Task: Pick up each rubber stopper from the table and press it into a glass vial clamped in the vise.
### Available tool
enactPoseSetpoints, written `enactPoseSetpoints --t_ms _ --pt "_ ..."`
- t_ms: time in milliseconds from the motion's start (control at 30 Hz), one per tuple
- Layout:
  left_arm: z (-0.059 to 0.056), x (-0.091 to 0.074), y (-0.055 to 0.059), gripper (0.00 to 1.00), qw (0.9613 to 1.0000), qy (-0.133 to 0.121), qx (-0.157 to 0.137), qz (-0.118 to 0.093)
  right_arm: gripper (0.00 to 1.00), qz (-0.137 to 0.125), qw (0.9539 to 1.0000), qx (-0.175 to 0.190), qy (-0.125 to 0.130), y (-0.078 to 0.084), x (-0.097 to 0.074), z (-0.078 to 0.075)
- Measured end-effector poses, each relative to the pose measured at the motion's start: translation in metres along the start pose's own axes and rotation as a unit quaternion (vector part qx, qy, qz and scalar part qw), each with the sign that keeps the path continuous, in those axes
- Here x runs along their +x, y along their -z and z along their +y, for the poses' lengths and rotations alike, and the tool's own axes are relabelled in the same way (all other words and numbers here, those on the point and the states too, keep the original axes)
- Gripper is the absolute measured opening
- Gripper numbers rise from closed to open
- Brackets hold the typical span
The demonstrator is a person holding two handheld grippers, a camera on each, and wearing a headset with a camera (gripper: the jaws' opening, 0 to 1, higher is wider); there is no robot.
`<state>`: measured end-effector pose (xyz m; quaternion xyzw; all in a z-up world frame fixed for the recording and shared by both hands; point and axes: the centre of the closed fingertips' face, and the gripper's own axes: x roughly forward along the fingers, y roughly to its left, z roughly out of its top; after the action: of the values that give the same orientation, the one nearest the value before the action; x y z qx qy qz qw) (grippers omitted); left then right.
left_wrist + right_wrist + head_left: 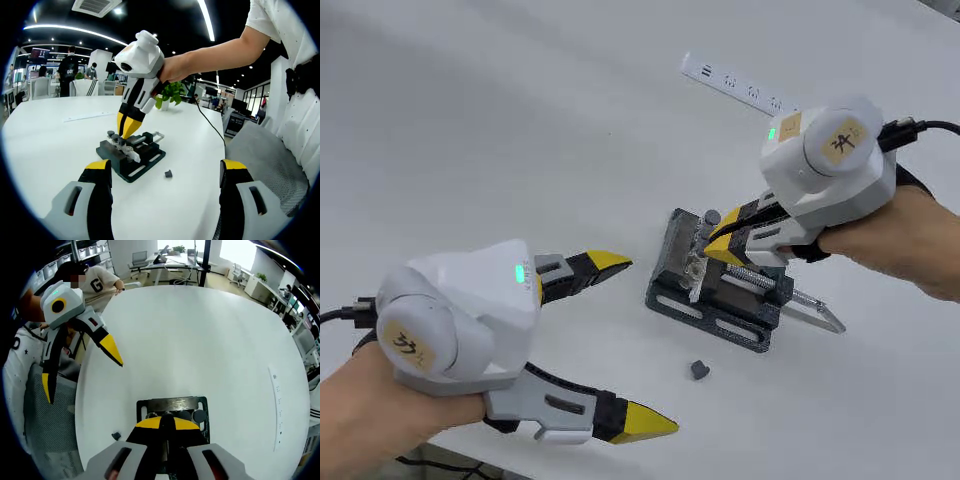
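Note:
A dark metal vise (715, 310) stands on the white table (520, 130) with small glass vials (697, 262) clamped in it; one vial wears a grey stopper (712, 216). My right gripper (717, 245) is shut, its yellow tips pointing down right over the vials; whether anything sits between the tips is hidden. A loose dark rubber stopper (698, 370) lies on the table in front of the vise. My left gripper (632, 341) is open wide, left of the vise and of the loose stopper (168, 174). The right gripper view looks down on the vise (172, 404) and the stopper (116, 435).
A white power strip (740, 88) lies on the table behind the vise. The vise's screw handle (815, 310) sticks out to the right. The table's near edge runs just under my left gripper. People and desks stand in the room beyond.

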<state>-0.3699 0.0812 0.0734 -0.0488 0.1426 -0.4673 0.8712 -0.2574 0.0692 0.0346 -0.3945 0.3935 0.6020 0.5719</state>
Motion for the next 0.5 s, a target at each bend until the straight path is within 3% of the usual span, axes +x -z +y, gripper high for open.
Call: enactPoseSetpoints --t_ms 500 --pt "0.0000 0.0001 -0.0001 0.88 1.0000 -0.001 -0.003 -0.001 0.02 0.007 0.9999 0.002 -0.013 0.0020 0.0022 0.0021"
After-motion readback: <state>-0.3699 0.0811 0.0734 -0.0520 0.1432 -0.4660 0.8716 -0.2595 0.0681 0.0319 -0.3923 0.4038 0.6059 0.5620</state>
